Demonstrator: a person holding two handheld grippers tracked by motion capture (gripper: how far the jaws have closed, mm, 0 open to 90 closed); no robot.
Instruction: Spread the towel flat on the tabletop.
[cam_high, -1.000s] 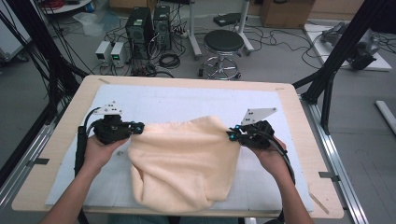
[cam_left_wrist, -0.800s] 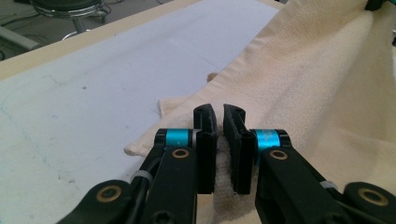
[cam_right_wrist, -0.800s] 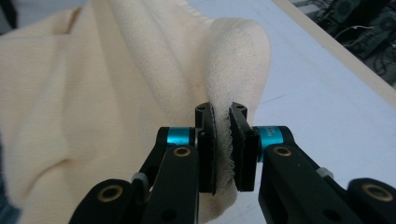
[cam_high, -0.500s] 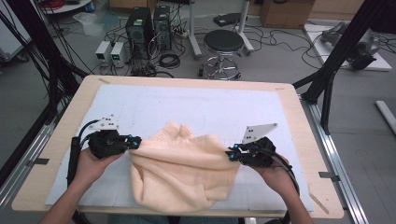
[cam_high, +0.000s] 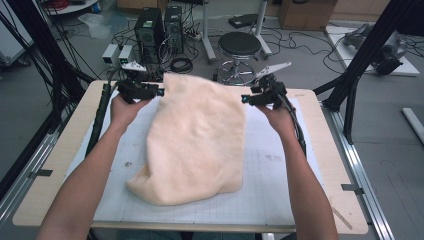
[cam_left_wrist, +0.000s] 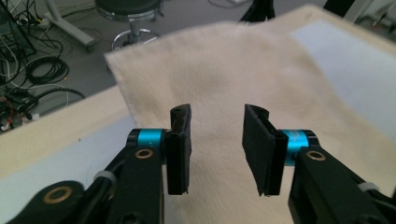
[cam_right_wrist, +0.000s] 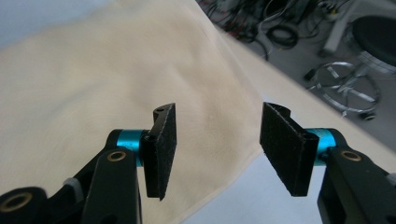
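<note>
A cream towel (cam_high: 200, 135) lies stretched from the table's far edge toward the near side, its near end folded under and rumpled. My left gripper (cam_high: 160, 92) sits at the towel's far left corner, my right gripper (cam_high: 243, 99) at its far right corner. In the left gripper view the left gripper (cam_left_wrist: 217, 149) stands open above the towel (cam_left_wrist: 224, 70), with nothing between its jaws. The right gripper view has the right gripper (cam_right_wrist: 229, 149) open too, over the towel's (cam_right_wrist: 93, 70) edge, apart from the cloth.
A white grid mat (cam_high: 280, 165) covers the wooden table (cam_high: 330, 165). Beyond the far edge are a black stool (cam_high: 240, 47), computer towers (cam_high: 155, 27) and loose cables on the floor. Black frame posts (cam_high: 360, 65) rise at both sides.
Both grippers carried the towel's corners from mid-table to the far edge, stretching the bunched cloth out flat. Both jaws have opened and let the towel go.
</note>
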